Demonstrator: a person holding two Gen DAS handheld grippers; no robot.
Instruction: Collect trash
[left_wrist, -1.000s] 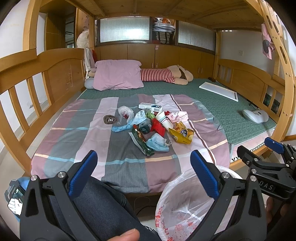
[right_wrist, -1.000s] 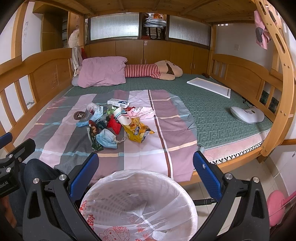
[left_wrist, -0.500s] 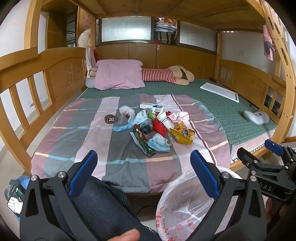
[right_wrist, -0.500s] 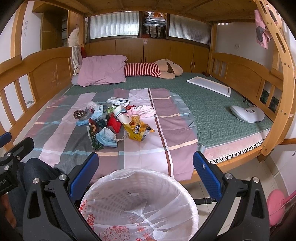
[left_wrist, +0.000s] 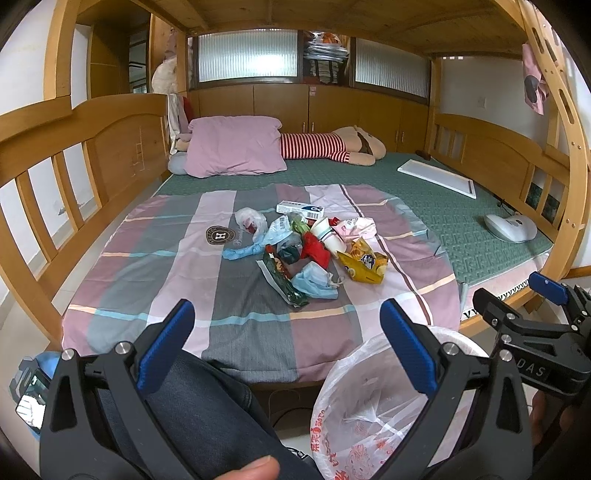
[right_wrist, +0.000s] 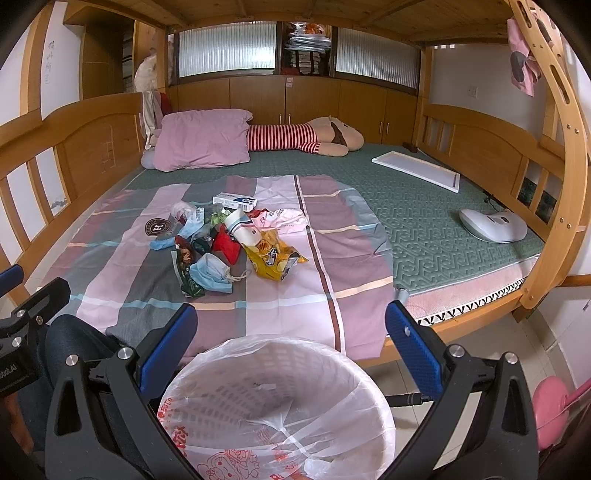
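Left wrist view: the left gripper (left_wrist: 286, 339) is hanging with its blue-padded fingers spread wide and nothing between them, over a dark trouser leg at 6 o'clock. The right gripper (right_wrist: 291, 341) is gaping just as wide and is likewise carrying nothing, poised directly above the bin (right_wrist: 275, 402) at 6 o'clock in its own view.

The bin is sitting on the floor against the foot of the bed, a white lattice basket lined with a thin, crinkly translucent bag printed in red. As far as its visible inside shows, nothing is lying in it (the very bottom is partly hidden by folds of the liner), so I judge that collecting is only beginning and the whole job is left.

The trash pile (left_wrist: 310, 251) is lying at 12 o'clock from both grippers, well apart from them, on a smooth striped sheet (left_wrist: 147, 266) in pink, grey and mauve. Nearest is a soft, crumpled blue face mask (left_wrist: 314, 282) with loose ear loops, touching a long glossy green wrapper (left_wrist: 282, 280). Beside them at 1 o'clock a yellow foil snack bag (left_wrist: 364, 264) is lying torn open. Behind are a paper cup (left_wrist: 327, 234) on its side, red crumpled material, thin plastic bags and a flat rectangular white box (left_wrist: 301, 209). All look light and easily pinched.
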